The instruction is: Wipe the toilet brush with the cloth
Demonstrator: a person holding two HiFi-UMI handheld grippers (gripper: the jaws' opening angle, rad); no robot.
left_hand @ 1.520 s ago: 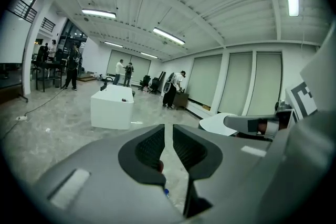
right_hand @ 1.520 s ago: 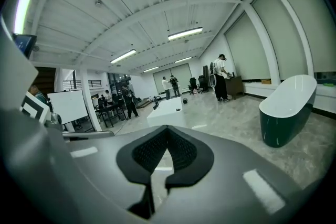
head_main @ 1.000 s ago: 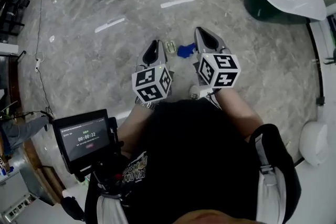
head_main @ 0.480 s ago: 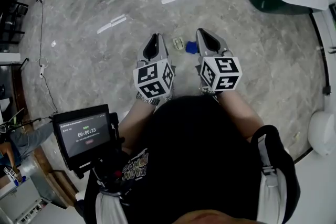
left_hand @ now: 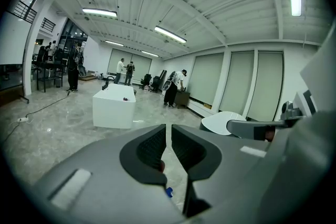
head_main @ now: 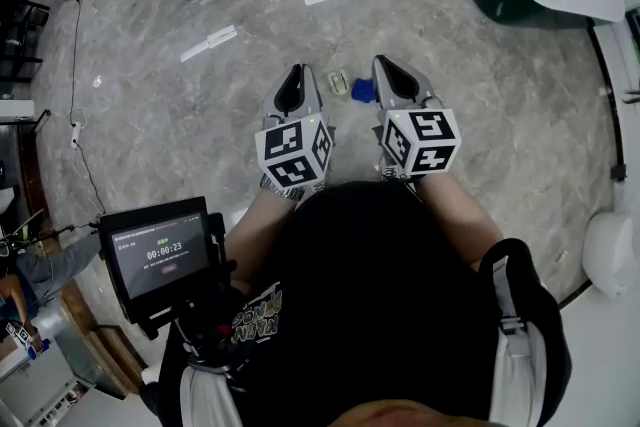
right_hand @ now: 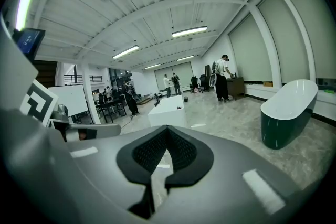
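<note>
The 2 hand-held tools are empty: the left gripper (head_main: 295,73) has its jaws a thin slit apart, the right gripper (head_main: 386,65) has them pressed together. Beyond their tips, away from any edge of the grey marble floor (head_main: 190,125), lies a small blue thing (head_main: 362,91). Neither toilet brush nor cloth is recognisable, so wiping looks unstarted.

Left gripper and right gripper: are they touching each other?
Apart. The head view shows bare floor between the left gripper and the right gripper.
</note>
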